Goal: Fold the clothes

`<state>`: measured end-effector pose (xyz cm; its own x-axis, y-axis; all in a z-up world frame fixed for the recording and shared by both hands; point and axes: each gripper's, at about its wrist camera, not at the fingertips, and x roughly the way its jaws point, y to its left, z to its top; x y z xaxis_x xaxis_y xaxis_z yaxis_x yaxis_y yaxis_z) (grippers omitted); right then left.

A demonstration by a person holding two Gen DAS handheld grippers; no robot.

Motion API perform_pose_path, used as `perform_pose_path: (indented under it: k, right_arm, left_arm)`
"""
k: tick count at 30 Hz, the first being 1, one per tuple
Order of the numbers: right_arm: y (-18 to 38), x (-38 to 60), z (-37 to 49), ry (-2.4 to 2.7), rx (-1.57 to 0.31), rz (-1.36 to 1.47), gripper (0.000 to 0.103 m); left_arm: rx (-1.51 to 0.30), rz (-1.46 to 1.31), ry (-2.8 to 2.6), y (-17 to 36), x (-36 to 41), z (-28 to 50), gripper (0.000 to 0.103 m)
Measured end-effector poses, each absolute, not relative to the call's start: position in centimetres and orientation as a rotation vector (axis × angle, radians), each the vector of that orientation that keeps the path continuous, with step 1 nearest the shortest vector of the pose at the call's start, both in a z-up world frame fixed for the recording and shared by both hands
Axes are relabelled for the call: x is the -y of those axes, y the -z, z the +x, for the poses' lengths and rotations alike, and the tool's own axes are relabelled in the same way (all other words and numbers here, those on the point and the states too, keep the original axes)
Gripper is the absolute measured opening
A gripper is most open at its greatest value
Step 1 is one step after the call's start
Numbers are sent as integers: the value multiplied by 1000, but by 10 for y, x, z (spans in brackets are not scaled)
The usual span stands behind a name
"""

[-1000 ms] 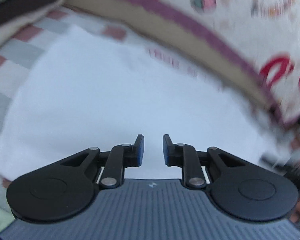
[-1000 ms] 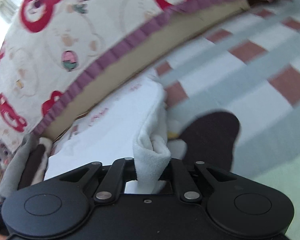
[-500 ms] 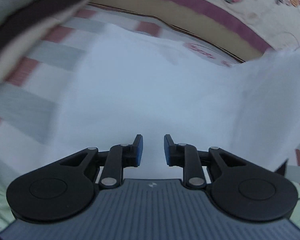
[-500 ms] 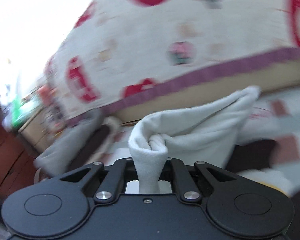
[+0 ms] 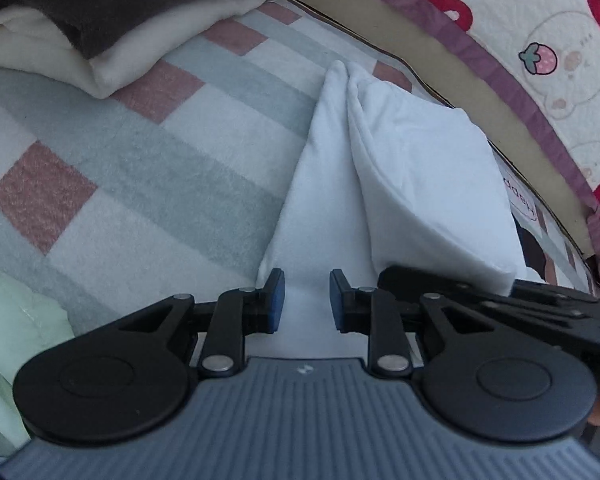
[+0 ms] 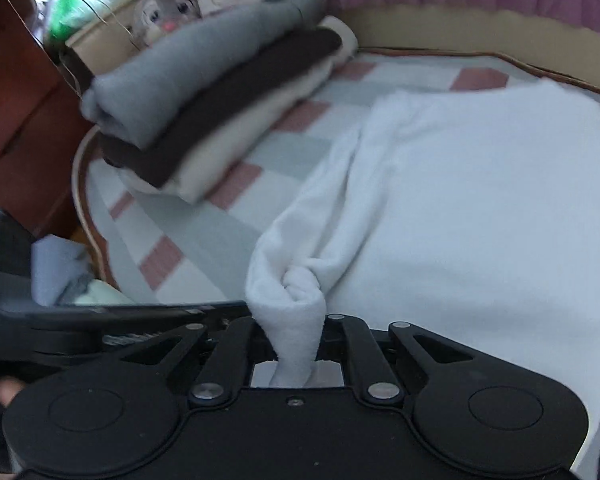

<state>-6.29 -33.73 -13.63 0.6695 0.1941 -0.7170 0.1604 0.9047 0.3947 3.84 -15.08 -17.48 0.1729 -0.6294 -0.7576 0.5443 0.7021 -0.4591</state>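
A white fleece garment (image 5: 419,184) lies folded over on the checked blanket (image 5: 140,184), its near edge running under my left gripper (image 5: 305,300). That gripper is open, blue pads (image 5: 276,300) apart, with the white fabric below the gap. In the right wrist view my right gripper (image 6: 296,344) is shut on a bunched corner of the white garment (image 6: 479,208), which spreads out flat to the right. The two grippers sit side by side: the right gripper's black body (image 5: 499,296) shows in the left wrist view, and the left gripper's body (image 6: 100,320) in the right one.
A stack of folded clothes (image 6: 220,80), grey over dark brown over cream, sits at the far left of the blanket. A bear-print quilt (image 5: 559,60) borders the far side. Pale green fabric (image 5: 12,340) lies near left. Wooden furniture (image 6: 12,100) stands beyond the edge.
The right gripper has carried its white corner up and across to the left gripper's side, doubling the garment over. The left view now shows a narrower, folded garment.
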Motion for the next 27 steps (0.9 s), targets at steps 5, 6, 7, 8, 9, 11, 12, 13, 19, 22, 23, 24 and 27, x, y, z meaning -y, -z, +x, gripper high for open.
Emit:
perform_pose_path:
  k: [5,6,7,8,9,11,12,13,19,22,23,24,27]
  right_arm:
    - [128,346,-64,-16,-808,535,9]
    - [125,348,-65,-24,-787,544,9]
    - [122,349,-66,-34,-764,550,9]
    - [119,350,-67,-42,-741,557,9]
    - [119,350,-66,-49,-731,565,9]
    - [123,348,-63,-52,-736,574,9]
    - [127,345,-60,-45,-758,561,9]
    - [130,341,-58,-39,-779,539,9]
    - [129,324,-50,-25,-828,430,9]
    - [129,312,-47,-41,-842,362,10]
    - [129,308,-46,-46,-847,339,13]
    - [129,304,-45,-51,-851,317,15]
    - [129,293,-43,-66,-863,248,29]
  left_arm:
    - [-1184,-250,845,187,136,55,24]
    - [-1197,-289,843,190,131,58,24]
    - [-1209,-325,840,192,128,61,24]
    - [-1213,-340,839,194,126,62,24]
    - [-1216,-356,838,195,125,64,24]
    - [-1214,-371,833,196,123,66,24]
    - [-1209,-372,831,196,123,66,24]
    - [-1205,-366,830,195,124,66,24]
    - [-1207,-403,814,197,119,72,28]
    - [-1190,-391,806,196,117,76,29]
    - [-1182,-380,804,195,117,76,29]
    - [-1180,-378,801,194,117,77,29]
    - [-1179,-396,800,193,114,80,30]
